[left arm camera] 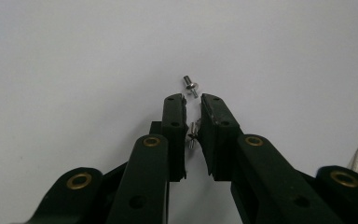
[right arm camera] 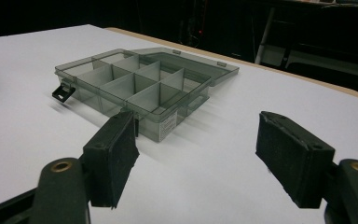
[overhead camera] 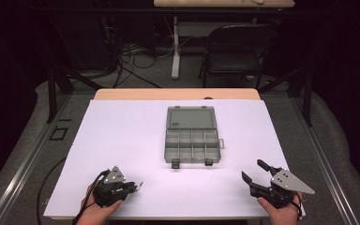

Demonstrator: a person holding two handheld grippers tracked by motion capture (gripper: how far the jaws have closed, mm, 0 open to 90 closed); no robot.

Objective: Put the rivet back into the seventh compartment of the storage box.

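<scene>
Pinching a small silver metal screw (left arm camera: pixel 192 135) between its nearly closed black jaws, the left gripper (overhead camera: pixel 132 187) sits at the near left of the white sheet (overhead camera: pixel 122 136) that covers the table. In the left gripper view the held screw stands roughly along the jaws, its long axis running away from the camera with a slight tilt, its wider head about midway up the pads; it is shiny, short and partly hidden by them. A second small silver screw (left arm camera: pixel 190 86) lies on the sheet just beyond the jaw tips, its rounded head toward the near right and its shank toward the far left, a thin shadow beside it. The right gripper (overhead camera: pixel 255 174), at the near right, rests with its jaws spread wide and nothing between them. Farther back at the middle of the sheet lies an open, smoky grey transparent plastic organiser box (overhead camera: pixel 191 146), its lid folded back on the far side, its compartments divided by thin walls, two dark latches on its near edge.
</scene>
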